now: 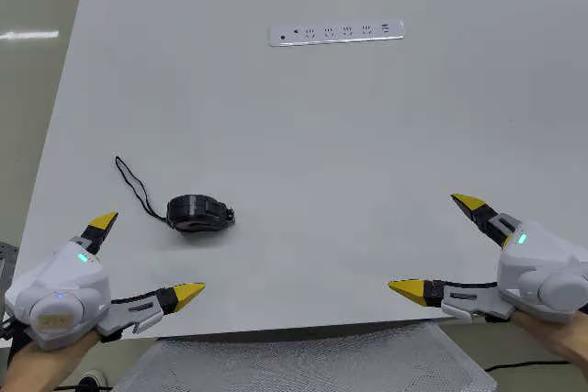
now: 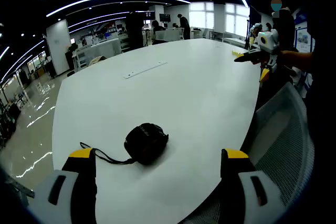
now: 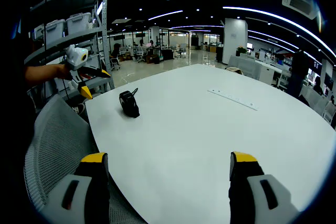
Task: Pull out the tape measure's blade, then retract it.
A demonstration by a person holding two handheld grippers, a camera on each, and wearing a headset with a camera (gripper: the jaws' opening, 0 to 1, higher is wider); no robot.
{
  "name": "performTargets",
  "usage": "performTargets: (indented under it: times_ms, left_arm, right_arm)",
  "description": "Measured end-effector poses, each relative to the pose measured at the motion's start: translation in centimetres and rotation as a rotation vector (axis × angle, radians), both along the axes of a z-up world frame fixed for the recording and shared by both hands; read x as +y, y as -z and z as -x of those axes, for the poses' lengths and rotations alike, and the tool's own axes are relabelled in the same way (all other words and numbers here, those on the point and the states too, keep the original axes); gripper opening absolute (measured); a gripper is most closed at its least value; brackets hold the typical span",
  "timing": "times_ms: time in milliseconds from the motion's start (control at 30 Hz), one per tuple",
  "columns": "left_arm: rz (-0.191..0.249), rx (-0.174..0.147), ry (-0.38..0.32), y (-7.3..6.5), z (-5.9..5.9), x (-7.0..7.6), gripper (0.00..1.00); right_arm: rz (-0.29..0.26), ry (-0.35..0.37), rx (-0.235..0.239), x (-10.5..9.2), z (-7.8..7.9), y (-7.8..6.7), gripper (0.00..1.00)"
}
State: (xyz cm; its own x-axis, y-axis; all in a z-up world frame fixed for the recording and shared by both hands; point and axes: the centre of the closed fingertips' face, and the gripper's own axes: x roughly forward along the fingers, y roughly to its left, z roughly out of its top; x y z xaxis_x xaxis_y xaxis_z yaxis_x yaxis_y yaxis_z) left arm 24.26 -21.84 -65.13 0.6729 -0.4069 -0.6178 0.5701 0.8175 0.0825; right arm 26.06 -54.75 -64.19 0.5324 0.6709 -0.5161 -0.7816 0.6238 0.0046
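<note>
1. Nearest, the left hand-held gripper (image 1: 148, 257) hovers at the white bench's (image 1: 367, 135) near edge, jaws apart and empty.
2. At the near right, the right hand-held gripper (image 1: 435, 244) is likewise spread and empty.
3. Just beyond the left hand-held gripper, the black tape measure (image 1: 196, 213) lies on the bench, its cord (image 1: 136, 184) trailing left.

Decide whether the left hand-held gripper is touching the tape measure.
Apart. The head view shows bare table between the left hand-held gripper and the tape measure. The jaws stand open, short of it.

bright overhead light | sharp | soft shadows | fisheye-bent edges
</note>
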Motion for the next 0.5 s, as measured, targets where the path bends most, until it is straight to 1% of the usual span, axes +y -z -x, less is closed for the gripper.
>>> performTargets:
  times_ms: [133, 267, 500]
  left_arm:
    - [-0.003, 0.0, 0.006, 0.17, -0.17, 0.02, 0.98]
    - [-0.01, -0.005, 0.009, 0.07, -0.31, 0.01, 0.98]
    - [-0.003, -0.013, 0.013, -0.15, -0.43, -0.19, 0.98]
  right_arm:
    - [0.003, -0.001, 0.002, -0.09, 0.05, 0.13, 0.98]
    - [0.005, -0.006, 0.001, -0.07, 0.12, 0.12, 0.97]
    - [0.002, -0.01, 0.0, 0.06, 0.1, 0.07, 0.97]
